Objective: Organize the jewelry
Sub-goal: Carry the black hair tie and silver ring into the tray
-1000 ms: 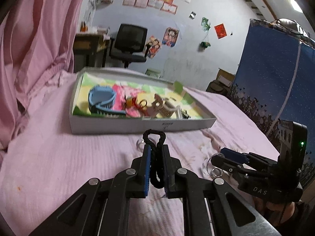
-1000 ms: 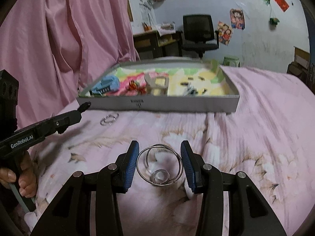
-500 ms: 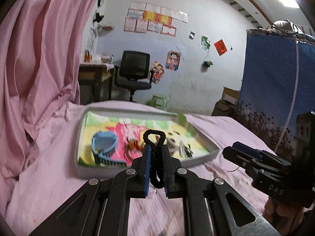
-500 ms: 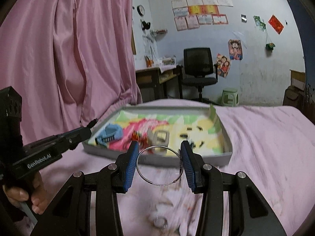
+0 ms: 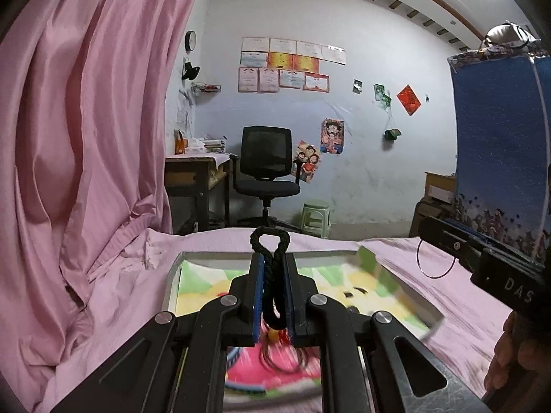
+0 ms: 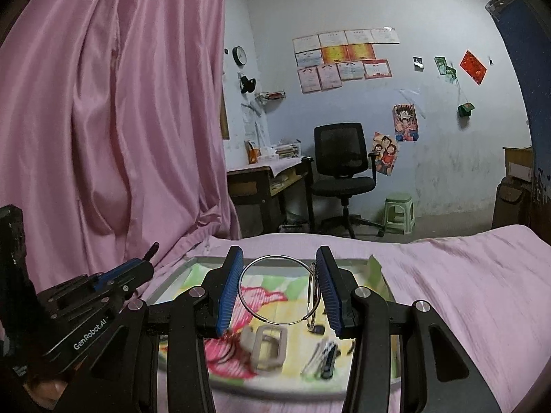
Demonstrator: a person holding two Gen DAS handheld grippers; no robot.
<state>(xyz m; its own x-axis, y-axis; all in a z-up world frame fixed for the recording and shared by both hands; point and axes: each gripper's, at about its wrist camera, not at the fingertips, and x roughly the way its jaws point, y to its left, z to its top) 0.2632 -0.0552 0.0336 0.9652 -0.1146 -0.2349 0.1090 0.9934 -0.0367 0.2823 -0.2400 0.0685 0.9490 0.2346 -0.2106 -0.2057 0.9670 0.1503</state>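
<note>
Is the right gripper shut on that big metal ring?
Yes: the metal ring spans the right gripper, touching both blue pads, lifted above the tray.

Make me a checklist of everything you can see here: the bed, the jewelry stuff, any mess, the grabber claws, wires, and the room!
Surface: pink bedsheet, wrinkled.
Job's things: shallow tray with colourful lining on the bed; black cord bracelet; silver ring, with a smaller ring hanging from it; grey buckle-shaped piece and small dark clips in the tray, blurred.
Clutter: nothing seen on the sheet.
Grippers: left gripper shut on the black cord bracelet, over the tray; right gripper shut on the silver ring, over the tray.
Cables: nothing seen.
Surroundings: pink curtain, office chair, desk, green stool, papers on the wall.
</note>
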